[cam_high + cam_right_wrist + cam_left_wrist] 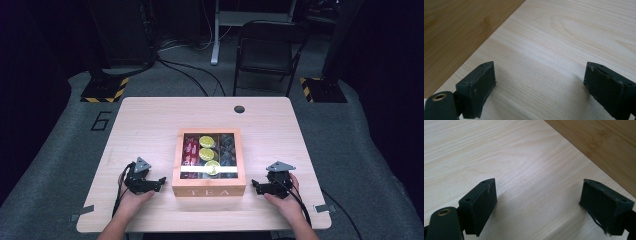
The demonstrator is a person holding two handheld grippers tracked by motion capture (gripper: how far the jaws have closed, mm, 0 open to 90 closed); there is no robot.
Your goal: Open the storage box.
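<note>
Wooden tea box [209,187] at table [150,120] centre, its windowed lid apparently closed over the packets, flanked near its front corners by left gripper [161,181] and right gripper [253,185], both wide open, empty; handling not yet begun.

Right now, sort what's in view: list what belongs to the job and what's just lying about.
Job things:
tea box, lid closed
left gripper, open beside the box
right gripper, open beside the box
table under them

Just about:
folding chair
floor cables
</note>
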